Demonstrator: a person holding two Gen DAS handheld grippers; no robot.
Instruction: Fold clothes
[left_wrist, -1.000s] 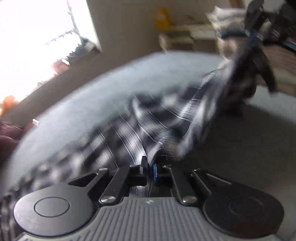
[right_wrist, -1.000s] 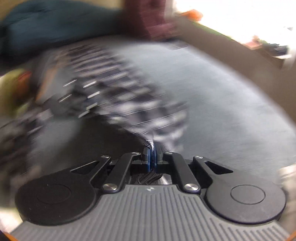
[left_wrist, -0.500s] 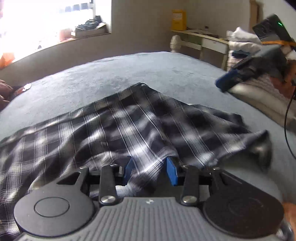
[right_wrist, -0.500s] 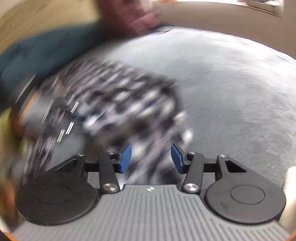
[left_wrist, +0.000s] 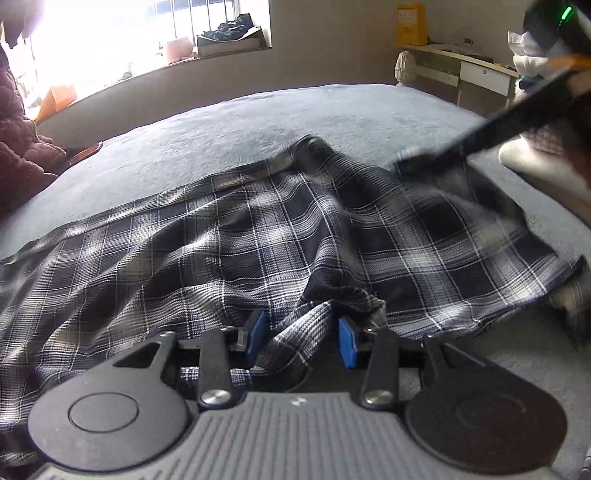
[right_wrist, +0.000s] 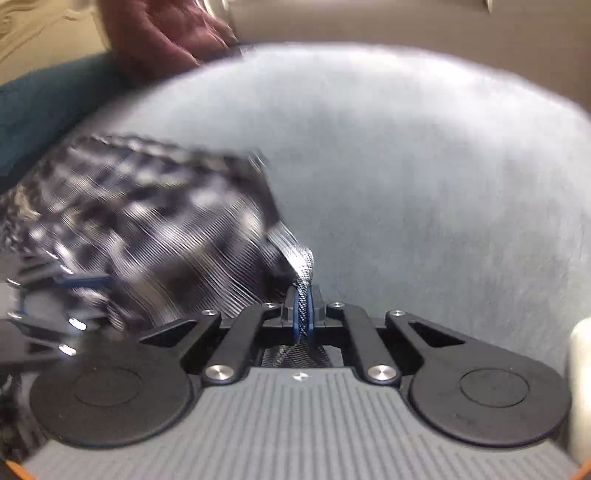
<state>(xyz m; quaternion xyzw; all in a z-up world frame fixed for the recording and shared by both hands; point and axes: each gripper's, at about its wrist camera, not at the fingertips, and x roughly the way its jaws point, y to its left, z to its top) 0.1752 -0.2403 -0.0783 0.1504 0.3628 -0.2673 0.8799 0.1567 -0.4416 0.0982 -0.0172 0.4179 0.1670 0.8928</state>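
Two grippers: both work one plaid garment (left_wrist: 258, 236), which lies rumpled across the grey bed cover (left_wrist: 280, 114).
Change, garment: a second ago it hung stretched in the air between the two tools; now it is down on the bed, filling the middle and left of the left wrist view.
Change, left gripper (left_wrist: 301, 339): it was clamped on the cloth a second ago; its jaws now stand partly apart at the bottom centre of the frame.
Change, right gripper (right_wrist: 303, 314): it let go half a second ago and has clamped again.
Left tool now: a bunched fold of plaid rises between the blue pads (left_wrist: 255, 334), but they do not press it, so nothing is held.
Right tool now: jaws pinched tight on a thin edge of the garment, bottom centre of its own blurred view; cloth trails away to the left of the frame.
Right tool, other view: its dark body (left_wrist: 509, 125) reaches in from the upper right over the far corner of the cloth.
Meaning for task: laying out looks done; the right-hand grip probably starts a fold or a tug to smooth.
Risk: wrinkles near the left pads may get folded in.
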